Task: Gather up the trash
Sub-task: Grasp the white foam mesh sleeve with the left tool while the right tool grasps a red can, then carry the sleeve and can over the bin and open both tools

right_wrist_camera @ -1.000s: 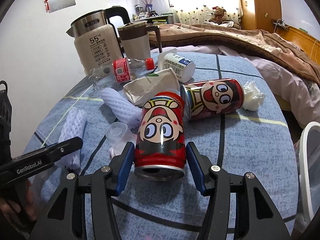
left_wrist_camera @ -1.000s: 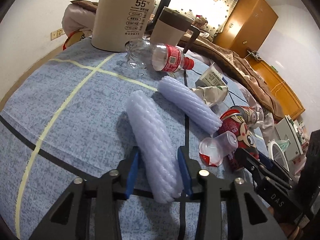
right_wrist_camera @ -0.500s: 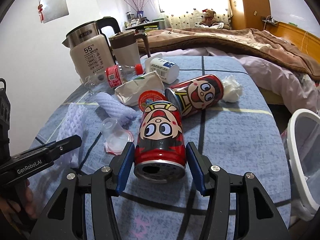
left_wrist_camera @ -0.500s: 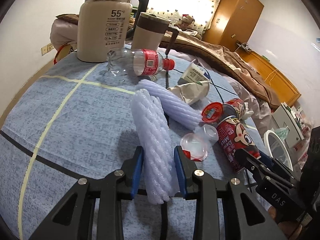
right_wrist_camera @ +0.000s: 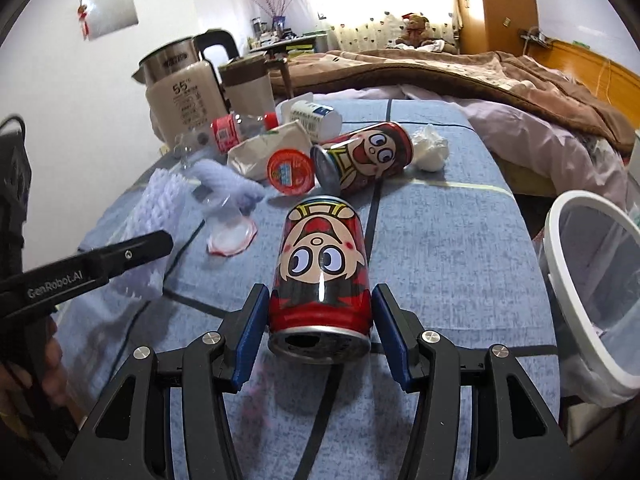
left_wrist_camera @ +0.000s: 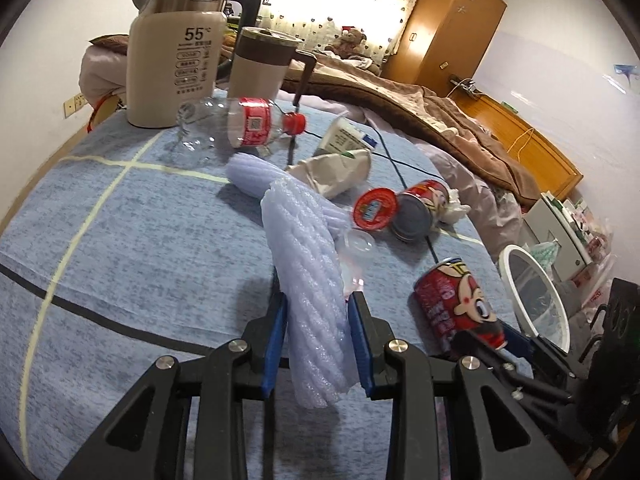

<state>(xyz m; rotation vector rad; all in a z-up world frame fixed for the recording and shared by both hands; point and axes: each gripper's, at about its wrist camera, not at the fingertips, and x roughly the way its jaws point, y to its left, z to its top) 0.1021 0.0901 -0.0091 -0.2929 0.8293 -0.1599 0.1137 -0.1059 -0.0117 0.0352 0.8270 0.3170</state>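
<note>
My left gripper (left_wrist_camera: pixel 318 336) is shut on a lilac foam net sleeve (left_wrist_camera: pixel 308 272) and holds it above the blue tablecloth (left_wrist_camera: pixel 140 232). My right gripper (right_wrist_camera: pixel 320 328) is shut on a red cartoon can (right_wrist_camera: pixel 320 268), lifted off the cloth; the can also shows in the left wrist view (left_wrist_camera: pixel 456 304). A white-rimmed trash bin (right_wrist_camera: pixel 588 276) stands at the table's right edge, and shows in the left wrist view (left_wrist_camera: pixel 532 292). The left gripper with its sleeve shows at the left of the right wrist view (right_wrist_camera: pixel 100 264).
On the cloth lie a second red can (right_wrist_camera: pixel 364 160), a red lid (right_wrist_camera: pixel 290 170), a clear plastic cup (right_wrist_camera: pixel 228 224), a second foam sleeve (left_wrist_camera: pixel 256 176), a crumpled paper bag (left_wrist_camera: pixel 336 172), a plastic bottle (left_wrist_camera: pixel 240 122), a tissue wad (right_wrist_camera: pixel 430 150). A kettle (left_wrist_camera: pixel 176 60) and mug (left_wrist_camera: pixel 260 68) stand behind.
Both grippers rose and drew back from the pile with their loads. The left closed tighter on the foam sleeve. The bin came into fuller view on the right.
</note>
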